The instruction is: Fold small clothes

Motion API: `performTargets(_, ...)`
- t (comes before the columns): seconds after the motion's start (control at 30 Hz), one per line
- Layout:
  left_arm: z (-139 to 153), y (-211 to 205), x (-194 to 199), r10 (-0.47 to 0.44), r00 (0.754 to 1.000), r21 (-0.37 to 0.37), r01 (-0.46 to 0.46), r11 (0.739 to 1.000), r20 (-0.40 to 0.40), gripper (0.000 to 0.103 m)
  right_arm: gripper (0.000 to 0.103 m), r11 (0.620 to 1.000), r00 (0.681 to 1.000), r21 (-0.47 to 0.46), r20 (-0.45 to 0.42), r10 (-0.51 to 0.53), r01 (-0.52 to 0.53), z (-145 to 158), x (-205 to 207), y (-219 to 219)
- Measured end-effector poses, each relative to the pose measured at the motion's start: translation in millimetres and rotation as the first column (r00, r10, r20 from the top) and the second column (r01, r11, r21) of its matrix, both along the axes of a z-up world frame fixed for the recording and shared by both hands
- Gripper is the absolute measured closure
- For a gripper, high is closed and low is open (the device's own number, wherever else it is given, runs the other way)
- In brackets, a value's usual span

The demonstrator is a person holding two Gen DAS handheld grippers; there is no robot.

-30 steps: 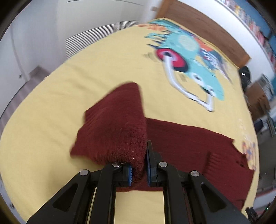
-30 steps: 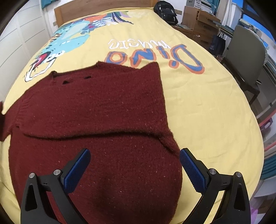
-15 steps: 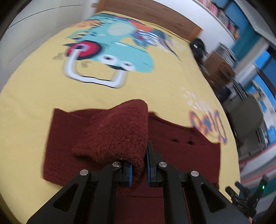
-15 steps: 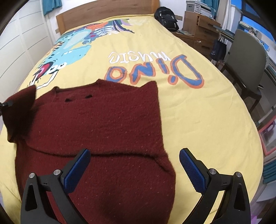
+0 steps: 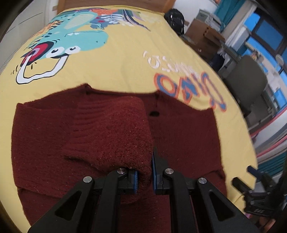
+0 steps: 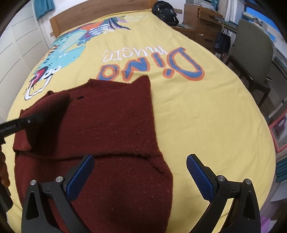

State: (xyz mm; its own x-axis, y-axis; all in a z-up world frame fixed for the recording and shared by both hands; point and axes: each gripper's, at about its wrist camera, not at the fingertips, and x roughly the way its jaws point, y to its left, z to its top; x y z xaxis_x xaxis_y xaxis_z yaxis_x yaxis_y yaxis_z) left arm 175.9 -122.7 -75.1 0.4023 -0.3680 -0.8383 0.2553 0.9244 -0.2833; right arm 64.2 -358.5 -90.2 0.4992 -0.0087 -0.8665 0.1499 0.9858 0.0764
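A dark red knitted sweater [image 6: 111, 125] lies flat on the yellow bedspread [image 6: 197, 107], its right sleeve folded across the body. My left gripper [image 5: 144, 176] is shut on the left sleeve [image 5: 116, 136], holding it raised over the chest of the sweater [image 5: 183, 129]. In the right wrist view that left gripper [image 6: 31, 120] comes in from the left edge with the sleeve [image 6: 52, 107] draped over it. Over the sweater's lower hem my right gripper [image 6: 140, 172] stands open, nothing between its blue pads [image 6: 80, 177].
The bedspread carries a dinosaur print [image 5: 71, 41] and large lettering [image 6: 152, 66]. A wooden headboard [image 6: 100, 16] is at the far end. To the right of the bed stand a grey chair [image 6: 254, 53], a black backpack [image 6: 165, 12] and wooden drawers [image 6: 202, 21].
My left gripper has carried the sleeve from the bed's left side in over the sweater's body, rolling as it went. The right gripper has stayed open, shifting only slightly.
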Motion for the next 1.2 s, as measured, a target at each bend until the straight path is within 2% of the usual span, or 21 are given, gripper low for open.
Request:
performTargets(0.13,-32,-3,6,0.034,0.998,0.075,-0.030,0.997,-0.055,0.093,0.001,1.000,1.000,0.002,-0.028,-0.001,0.001,-10,0,-1)
performTargets(0.27,-49,1,4,0.037,0.995,0.090,-0.029,0.996,-0.087,0.092,0.001,1.000,0.999,0.008,-0.039,-0.003,0.003,-16,-1,-2)
performTargets(0.53,-55,-6,3,0.028,0.995,0.119,-0.017,0.993,-0.098,0.083,0.001,1.000,0.999,0.014,-0.030,-0.013,0.013,-17,-4,-2)
performTargets(0.63,-52,-5,0,0.009,0.995,0.101,0.001,0.995,-0.103,0.066,0.001,1.000,1.000,0.019,-0.023,-0.019,0.019,-15,-6,-3)
performTargets(0.7,-47,-1,-2,0.019,0.994,0.076,-0.011,0.997,-0.104,0.047,0.001,1.000,1.000,0.018,-0.021,-0.019,0.020,-14,-8,-3)
performTargets(0.73,-45,0,-4,0.018,0.994,0.067,-0.011,0.998,-0.105,0.041,0.001,1.000,1.000,0.019,-0.020,-0.019,0.020,-13,-9,-3)
performTargets(0.8,-41,1,-7,0.003,0.996,0.051,0.002,0.999,-0.095,0.015,0.001,1.000,1.000,0.020,-0.019,-0.020,0.020,-13,-10,-3)
performTargets(0.87,-34,4,-10,0.001,0.997,0.051,0.003,0.999,-0.074,0.006,0.001,1.000,1.000,0.020,-0.017,-0.018,0.019,-12,-12,-2)
performTargets(1.0,-22,16,-16,0.006,0.999,0.031,-0.005,1.000,-0.048,0.001,0.001,1.000,1.000,0.021,-0.016,-0.016,0.016,-11,-15,-1)
performTargets(1.2,1,57,-28,0.045,0.999,0.056,-0.045,0.997,0.001,0.001,0.001,0.999,0.999,0.028,0.014,-0.035,0.035,-2,-19,-1)
